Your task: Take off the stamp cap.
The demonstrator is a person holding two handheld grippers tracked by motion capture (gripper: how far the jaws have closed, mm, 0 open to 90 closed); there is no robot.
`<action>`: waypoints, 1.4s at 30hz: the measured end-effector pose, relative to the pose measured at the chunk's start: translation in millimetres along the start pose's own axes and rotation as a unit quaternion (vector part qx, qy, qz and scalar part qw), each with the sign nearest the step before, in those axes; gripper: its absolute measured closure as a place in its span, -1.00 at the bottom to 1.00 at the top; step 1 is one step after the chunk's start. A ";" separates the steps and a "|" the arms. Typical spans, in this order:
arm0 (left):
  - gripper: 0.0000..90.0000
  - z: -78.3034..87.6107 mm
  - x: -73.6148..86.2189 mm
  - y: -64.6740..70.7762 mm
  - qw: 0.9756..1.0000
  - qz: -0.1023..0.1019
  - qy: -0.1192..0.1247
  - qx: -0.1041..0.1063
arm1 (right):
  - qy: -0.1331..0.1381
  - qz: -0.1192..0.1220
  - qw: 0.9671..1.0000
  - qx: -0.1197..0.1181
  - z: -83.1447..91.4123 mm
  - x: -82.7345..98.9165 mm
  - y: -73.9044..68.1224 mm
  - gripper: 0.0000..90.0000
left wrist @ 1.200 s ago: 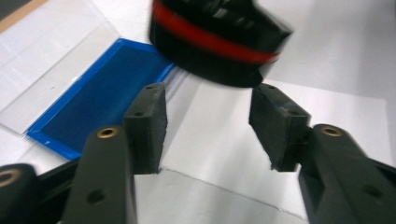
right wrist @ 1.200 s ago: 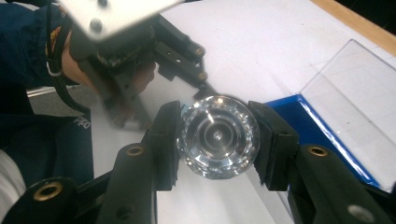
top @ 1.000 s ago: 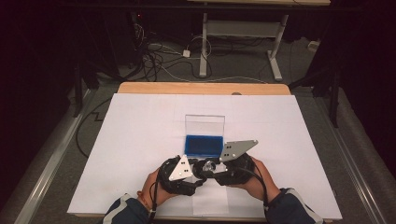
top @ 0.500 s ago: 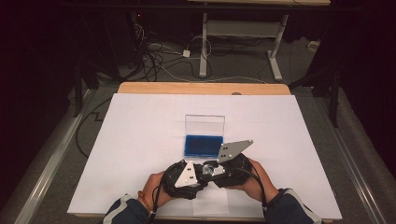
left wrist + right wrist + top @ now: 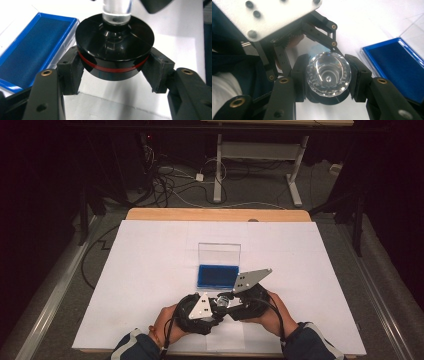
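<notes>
**Both grippers on the crystal piece**

My left gripper has just closed onto the black base, pads pressing its rim. Right gripper clamps the faceted crystal top. Piece held above table, near the open blue case. Glass: heavy, slick, chip-prone. I judge the base rim the safer hold.

Your left hand-held gripper has just closed (both forearms come in low, close together), and your right hand-held gripper is clamped shut, jaws facing the left one.
</notes>
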State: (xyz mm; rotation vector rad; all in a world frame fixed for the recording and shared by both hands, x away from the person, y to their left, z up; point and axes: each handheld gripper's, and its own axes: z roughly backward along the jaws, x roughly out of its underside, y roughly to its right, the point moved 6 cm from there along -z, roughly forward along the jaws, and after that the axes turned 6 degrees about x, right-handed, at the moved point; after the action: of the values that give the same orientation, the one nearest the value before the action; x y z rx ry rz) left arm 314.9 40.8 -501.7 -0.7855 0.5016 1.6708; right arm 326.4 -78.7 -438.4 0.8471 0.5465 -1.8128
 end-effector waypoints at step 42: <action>-0.17 7.9 1.8 -1.0 1.000 -0.011 0.014 0.004 | 0.037 -0.071 0.996 -0.039 2.9 4.8 7.9 0.28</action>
State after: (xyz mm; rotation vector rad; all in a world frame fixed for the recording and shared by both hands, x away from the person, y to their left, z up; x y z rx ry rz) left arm 313.8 47.8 -497.5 -0.8061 0.5185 1.6390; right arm 331.8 -86.7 -440.1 0.8434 0.7364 -1.8812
